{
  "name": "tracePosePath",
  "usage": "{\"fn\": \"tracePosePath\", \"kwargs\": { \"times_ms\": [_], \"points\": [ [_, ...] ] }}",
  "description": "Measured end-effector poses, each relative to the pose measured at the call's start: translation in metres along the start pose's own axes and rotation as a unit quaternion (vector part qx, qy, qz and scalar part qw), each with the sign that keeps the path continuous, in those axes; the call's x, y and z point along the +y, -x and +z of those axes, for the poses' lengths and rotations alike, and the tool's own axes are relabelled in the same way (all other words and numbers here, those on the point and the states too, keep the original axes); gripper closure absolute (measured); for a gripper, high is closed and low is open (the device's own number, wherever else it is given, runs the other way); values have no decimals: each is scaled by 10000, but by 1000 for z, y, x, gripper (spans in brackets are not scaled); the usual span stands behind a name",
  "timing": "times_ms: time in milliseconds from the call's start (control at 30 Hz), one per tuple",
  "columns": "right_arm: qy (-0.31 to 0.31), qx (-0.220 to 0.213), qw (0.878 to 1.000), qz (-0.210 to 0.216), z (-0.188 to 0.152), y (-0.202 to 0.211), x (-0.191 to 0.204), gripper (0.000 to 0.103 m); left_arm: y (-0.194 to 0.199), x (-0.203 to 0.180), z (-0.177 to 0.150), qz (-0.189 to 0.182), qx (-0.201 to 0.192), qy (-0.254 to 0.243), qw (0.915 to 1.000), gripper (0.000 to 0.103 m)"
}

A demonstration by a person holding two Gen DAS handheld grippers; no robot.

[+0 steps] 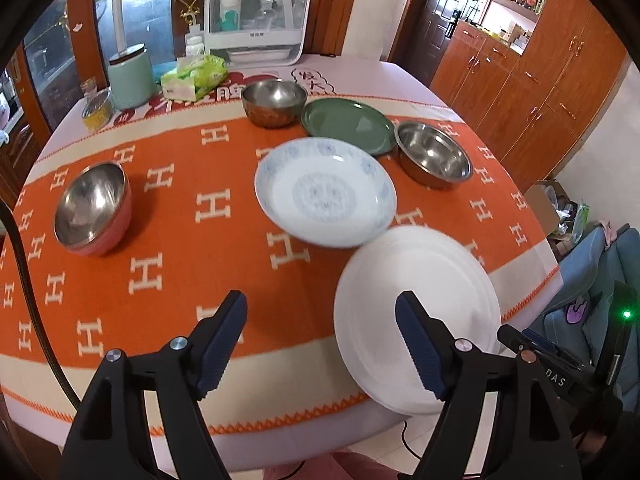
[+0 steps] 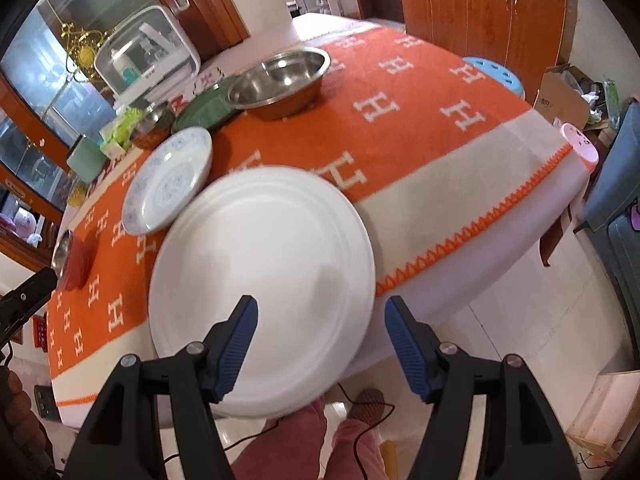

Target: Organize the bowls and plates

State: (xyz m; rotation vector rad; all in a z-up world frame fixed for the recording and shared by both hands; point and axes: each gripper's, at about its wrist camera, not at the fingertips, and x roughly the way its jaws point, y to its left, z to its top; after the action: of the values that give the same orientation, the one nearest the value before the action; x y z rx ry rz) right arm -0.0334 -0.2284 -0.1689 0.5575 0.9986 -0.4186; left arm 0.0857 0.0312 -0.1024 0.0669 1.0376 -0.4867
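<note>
- Plain white round plate (image 2: 262, 288): lower centre of right wrist view, flat on the near edge of the orange H-pattern tablecloth (image 2: 400, 92), rim overhanging the table edge a bit. In left wrist view it sits lower right (image 1: 416, 312).
- Right gripper (image 2: 320, 344): jaws wide, nothing between pads; left finger is over the white plate, not pressing. Left gripper (image 1: 320, 340): jaws wide too, empty, above bare cloth just left of the plate.
- Step (my read): plate set down, both grippers free; stacking not begun. Plates + bowls are spread out.
- Blue-patterned white shallow plate (image 1: 324, 192): centre of left view, its near rim just beside/possibly touching the white plate's far rim, can't tell which.
- Next move prob. needs: pick one plate by the rim, stack w/ the others. Rim lies flat on cloth, so a pad must slide under the edge; the overhanging rim is the easy access.
- Others: green round plate (image 1: 347, 124) upper centre; large stainless steel bowl (image 1: 434, 156) touching its right rim; smaller steel bowl w/ brownish outside (image 1: 274, 102) behind; pink-sided steel bowl (image 1: 92, 208) far left, tilted, well apart.
- In the way: little; the steel bowl by the green plate crowds that rim. Tissue pack (image 1: 194, 76), mint canister (image 1: 132, 76), white cabinet appliance (image 1: 258, 16) at upper left, clear of the work.
</note>
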Motion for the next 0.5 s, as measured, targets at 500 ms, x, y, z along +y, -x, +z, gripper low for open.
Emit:
{"fn": "tracePosePath", "kwargs": {
  "times_ms": [500],
  "points": [
    [-56,-612,9978,250,53,-3,44,37,-24,29,71,91,180,-200,9996,25]
  ]
}}
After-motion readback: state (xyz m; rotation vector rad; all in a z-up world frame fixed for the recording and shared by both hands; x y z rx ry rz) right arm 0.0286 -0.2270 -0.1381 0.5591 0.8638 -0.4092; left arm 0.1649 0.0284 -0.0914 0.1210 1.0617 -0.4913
